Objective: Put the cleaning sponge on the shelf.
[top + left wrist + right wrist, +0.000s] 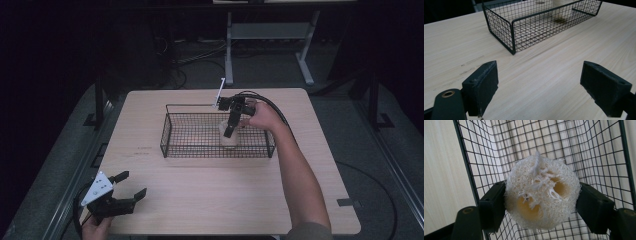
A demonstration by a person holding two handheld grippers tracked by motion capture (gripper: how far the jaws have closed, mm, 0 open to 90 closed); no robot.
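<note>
Right gripper (541,202), jaws clamped on pale fibrous loofah sponge (541,195) inside black wire basket (170,131) at desk's 12 o'clock, should probably lower gently before releasing; left gripper (540,82) wide open, empty, 7 o'clock.

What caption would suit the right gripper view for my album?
The right gripper clasps a pale loofah sponge inside a black wire basket.

Basket (170,135) common to all views.
</note>
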